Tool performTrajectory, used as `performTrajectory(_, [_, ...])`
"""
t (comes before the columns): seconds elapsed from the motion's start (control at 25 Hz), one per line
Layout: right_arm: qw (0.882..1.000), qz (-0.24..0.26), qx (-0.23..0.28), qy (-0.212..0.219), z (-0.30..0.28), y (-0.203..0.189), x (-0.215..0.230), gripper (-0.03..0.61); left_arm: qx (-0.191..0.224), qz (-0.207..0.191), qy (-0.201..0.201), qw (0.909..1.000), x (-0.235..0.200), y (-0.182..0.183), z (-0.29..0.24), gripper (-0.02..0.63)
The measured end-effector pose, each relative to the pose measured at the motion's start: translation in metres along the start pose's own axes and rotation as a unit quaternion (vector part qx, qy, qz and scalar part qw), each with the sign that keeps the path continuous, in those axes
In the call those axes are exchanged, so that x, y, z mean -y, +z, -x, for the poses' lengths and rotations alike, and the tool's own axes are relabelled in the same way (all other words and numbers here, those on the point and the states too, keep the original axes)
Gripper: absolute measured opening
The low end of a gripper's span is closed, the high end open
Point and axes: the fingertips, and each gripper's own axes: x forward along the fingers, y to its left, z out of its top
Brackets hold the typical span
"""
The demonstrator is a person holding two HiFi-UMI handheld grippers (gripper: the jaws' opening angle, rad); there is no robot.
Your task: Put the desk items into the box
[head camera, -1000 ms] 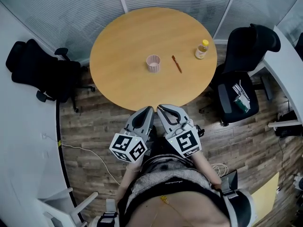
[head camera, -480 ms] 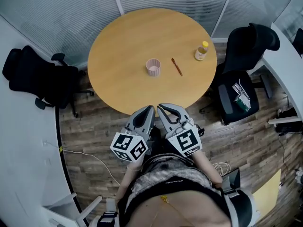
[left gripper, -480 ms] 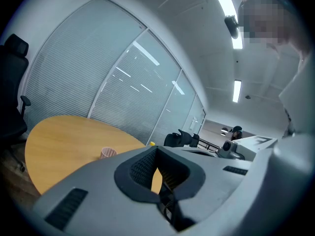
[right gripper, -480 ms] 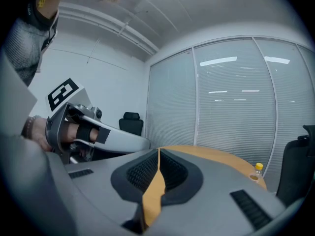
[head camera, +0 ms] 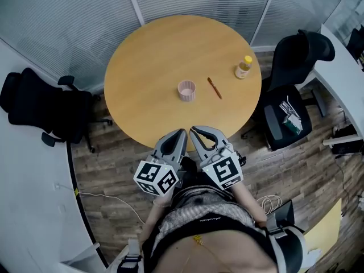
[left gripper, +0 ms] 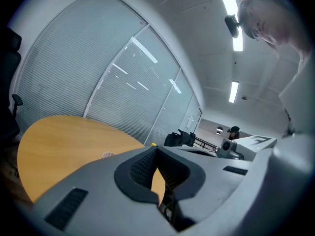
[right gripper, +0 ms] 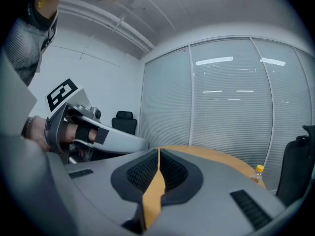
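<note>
On the round wooden table (head camera: pixel 148 56) stand a pink ribbed cup (head camera: pixel 186 90) near the middle and a small yellow-capped bottle (head camera: pixel 244 67) at the right rim. A brown pen (head camera: pixel 214 88) lies between them. My left gripper (head camera: pixel 181 133) and right gripper (head camera: pixel 194 130) are side by side in front of the person's body, at the table's near edge. Both are shut and hold nothing. The left gripper (left gripper: pixel 156 150) points over the tabletop toward the cup (left gripper: pixel 107 155). Past the shut right gripper (right gripper: pixel 158 152) I see the bottle (right gripper: pixel 257 174).
A black office chair (head camera: pixel 40 101) stands left of the table. Another black chair (head camera: pixel 293 84) stands at the right, with small items on its seat (head camera: pixel 289 117). A white desk (head camera: pixel 347 78) runs along the right edge. Glass walls with blinds close off the far side.
The head view has shifted a little, so the table sits slightly lower and further right in the frame. Both grippers stay shut in the same place. Nothing on the table has moved.
</note>
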Motion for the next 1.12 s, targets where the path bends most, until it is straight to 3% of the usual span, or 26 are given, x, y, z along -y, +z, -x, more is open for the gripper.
performTrajectory(1.12, [0.997,-0.008,-0.02,-0.072,-0.096,0.003,0.023,0.025,-0.039,0.002,-0.079,0.9961,-0.088,0.028,-0.033,0.002])
